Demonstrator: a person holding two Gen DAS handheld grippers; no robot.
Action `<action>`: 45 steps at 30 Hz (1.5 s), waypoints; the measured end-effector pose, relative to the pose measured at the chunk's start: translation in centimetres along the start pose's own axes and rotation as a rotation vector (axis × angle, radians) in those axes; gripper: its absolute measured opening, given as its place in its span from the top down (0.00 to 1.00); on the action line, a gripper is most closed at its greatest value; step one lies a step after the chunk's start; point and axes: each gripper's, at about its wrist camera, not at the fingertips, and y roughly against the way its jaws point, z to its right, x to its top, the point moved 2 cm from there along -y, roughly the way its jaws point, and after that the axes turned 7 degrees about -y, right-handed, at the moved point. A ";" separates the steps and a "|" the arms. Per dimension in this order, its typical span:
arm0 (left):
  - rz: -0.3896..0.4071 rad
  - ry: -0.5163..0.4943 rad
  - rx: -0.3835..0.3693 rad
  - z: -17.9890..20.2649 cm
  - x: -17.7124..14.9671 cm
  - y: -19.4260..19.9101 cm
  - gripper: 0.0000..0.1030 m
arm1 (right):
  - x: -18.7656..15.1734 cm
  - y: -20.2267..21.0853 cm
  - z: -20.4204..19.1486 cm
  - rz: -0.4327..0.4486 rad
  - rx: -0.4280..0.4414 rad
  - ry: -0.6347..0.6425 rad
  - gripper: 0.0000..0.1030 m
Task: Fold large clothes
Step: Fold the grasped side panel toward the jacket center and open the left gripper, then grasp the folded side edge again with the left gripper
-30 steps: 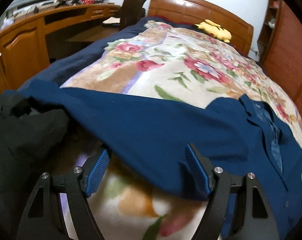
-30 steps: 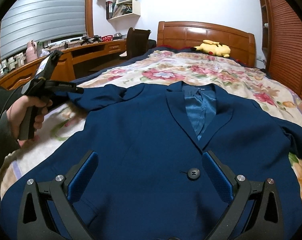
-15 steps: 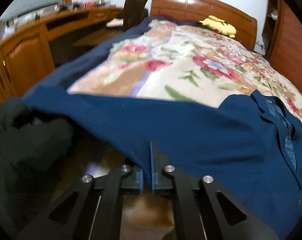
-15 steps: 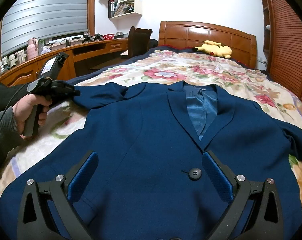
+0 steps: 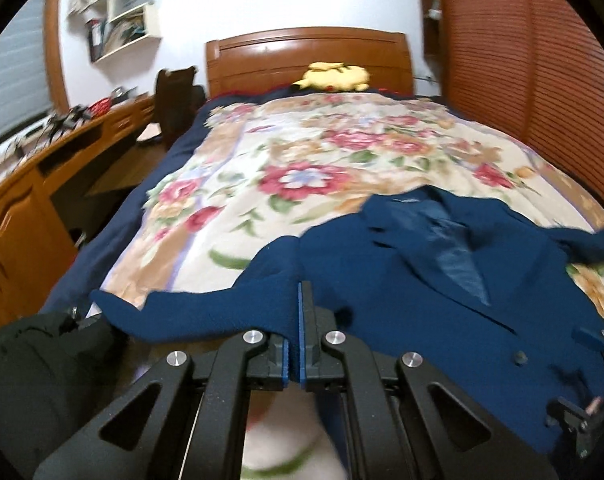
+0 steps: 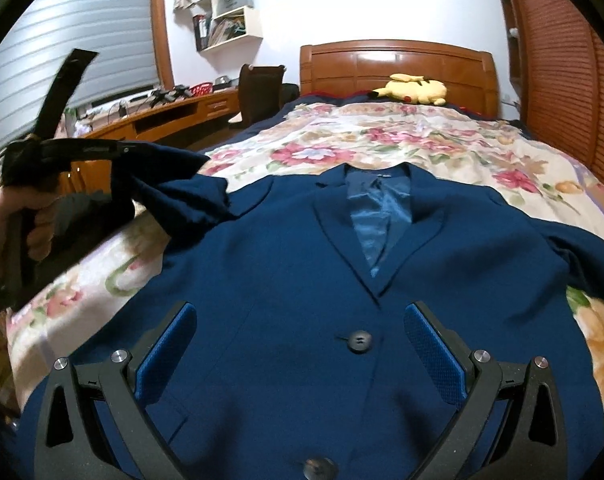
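Note:
A navy blue blazer [image 6: 293, 272] lies face up on the flowered bed cover, collar toward the headboard, with dark buttons down the front. My left gripper [image 5: 298, 292] is shut on the blazer's left sleeve [image 5: 221, 308] and holds it lifted off the bed. In the right wrist view the same gripper [image 6: 117, 148] shows at the left with the sleeve [image 6: 181, 196] hanging from it. My right gripper [image 6: 299, 320] is open and empty, low over the blazer's front around the upper button [image 6: 358, 341].
The flowered blanket [image 6: 402, 148] covers the bed up to the wooden headboard [image 6: 398, 64], where a yellow plush toy [image 6: 416, 88] lies. A wooden desk [image 6: 173, 116] and chair [image 6: 261, 88] run along the left. A dark garment [image 5: 41, 372] lies at the bed's near left.
My left gripper closed on the sleeve, then lifted it and carried it right, toward the blazer's body. The right gripper stayed open over the blazer's front.

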 end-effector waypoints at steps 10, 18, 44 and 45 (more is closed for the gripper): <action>-0.030 -0.012 -0.083 4.2 -4.6 1.5 0.97 | -0.3 1.0 0.2 0.011 -0.010 0.001 0.00; -0.038 0.008 -0.126 3.7 -9.5 1.9 0.73 | -0.1 1.0 -0.5 0.006 -0.005 0.034 0.00; -0.200 0.254 0.099 -9.3 -12.8 -4.7 0.21 | -1.2 0.1 -6.7 -0.053 0.190 0.198 0.00; -0.205 0.250 0.105 -9.4 -12.8 -5.0 0.21 | -1.1 0.1 -6.6 -0.055 0.189 0.196 0.00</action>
